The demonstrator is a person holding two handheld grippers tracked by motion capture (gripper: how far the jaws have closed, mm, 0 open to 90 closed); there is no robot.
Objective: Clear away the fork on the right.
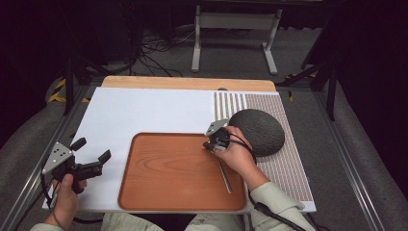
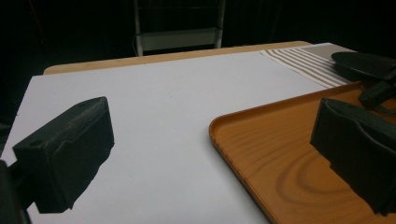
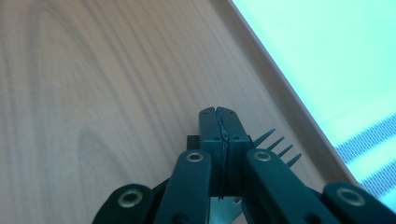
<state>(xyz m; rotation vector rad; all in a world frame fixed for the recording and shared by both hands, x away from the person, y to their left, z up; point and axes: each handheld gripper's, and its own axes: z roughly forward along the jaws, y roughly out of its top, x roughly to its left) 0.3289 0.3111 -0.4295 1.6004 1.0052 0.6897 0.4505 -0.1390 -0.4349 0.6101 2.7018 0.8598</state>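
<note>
**Fork clamped at the tray's right edge**

One slim metal fork (image 1: 224,174) lies on the single rounded orange-brown wooden tray (image 1: 168,168), just inside its right rim. Its long axis runs near to far, and its tines (image 3: 278,144) show beside the right tongs (image 1: 215,142), which are clenched on it. The left tongs (image 1: 91,154) are released over bare white tabletop (image 1: 144,110). Beyond sits one dark grey dome (image 1: 257,131).
</note>
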